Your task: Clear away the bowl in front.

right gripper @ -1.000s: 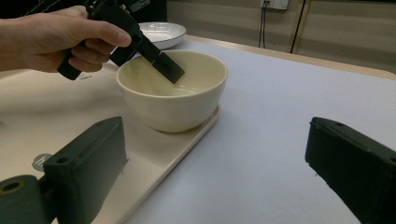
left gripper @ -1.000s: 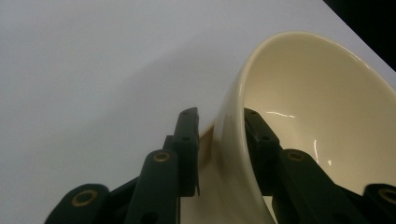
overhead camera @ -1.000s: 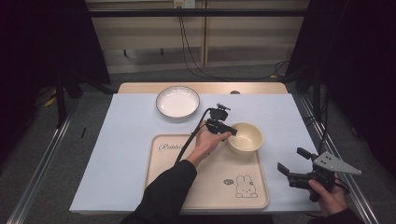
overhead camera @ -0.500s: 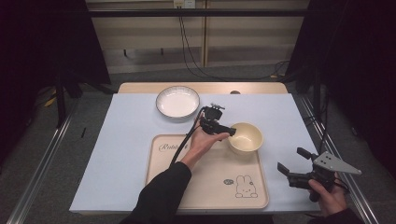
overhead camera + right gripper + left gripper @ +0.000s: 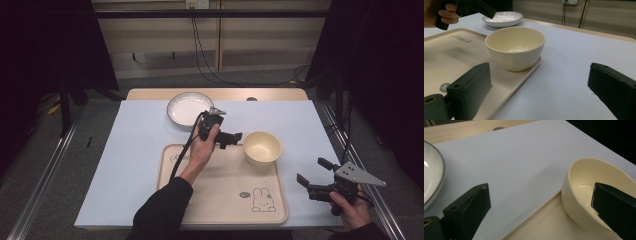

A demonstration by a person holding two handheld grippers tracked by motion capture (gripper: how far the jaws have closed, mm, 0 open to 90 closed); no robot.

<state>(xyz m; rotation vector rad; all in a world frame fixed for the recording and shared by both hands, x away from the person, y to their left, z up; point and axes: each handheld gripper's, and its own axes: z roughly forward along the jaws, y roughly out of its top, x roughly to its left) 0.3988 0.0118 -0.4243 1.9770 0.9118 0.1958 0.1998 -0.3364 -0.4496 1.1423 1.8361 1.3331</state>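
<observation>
A cream bowl point(image 5: 262, 147) stands on the far right corner of a beige tray point(image 5: 215, 195) with a rabbit print. My left gripper point(image 5: 233, 138) hovers just left of the bowl, open and holding nothing. In the left gripper view the left gripper point(image 5: 541, 187) has its jaws wide apart, and the bowl point(image 5: 584, 182) lies partly behind the right jaw. My right gripper point(image 5: 314, 171) rests open at the table's near right, off the tray. From the right gripper point(image 5: 539, 67), the bowl point(image 5: 515, 47) sits ahead on the tray point(image 5: 451, 52).
A white plate point(image 5: 189, 107) with a dark rim sits on the pale blue table cover point(image 5: 135, 145), behind the tray; the plate point(image 5: 502, 18) appears beyond the bowl. A hand holds the left gripper point(image 5: 474, 6) at upper left. Cables hang past the table's far edge.
My left gripper has drawn back to the left, away from the bowl's rim. The bowl stays in place on the tray. The right gripper has not moved.
</observation>
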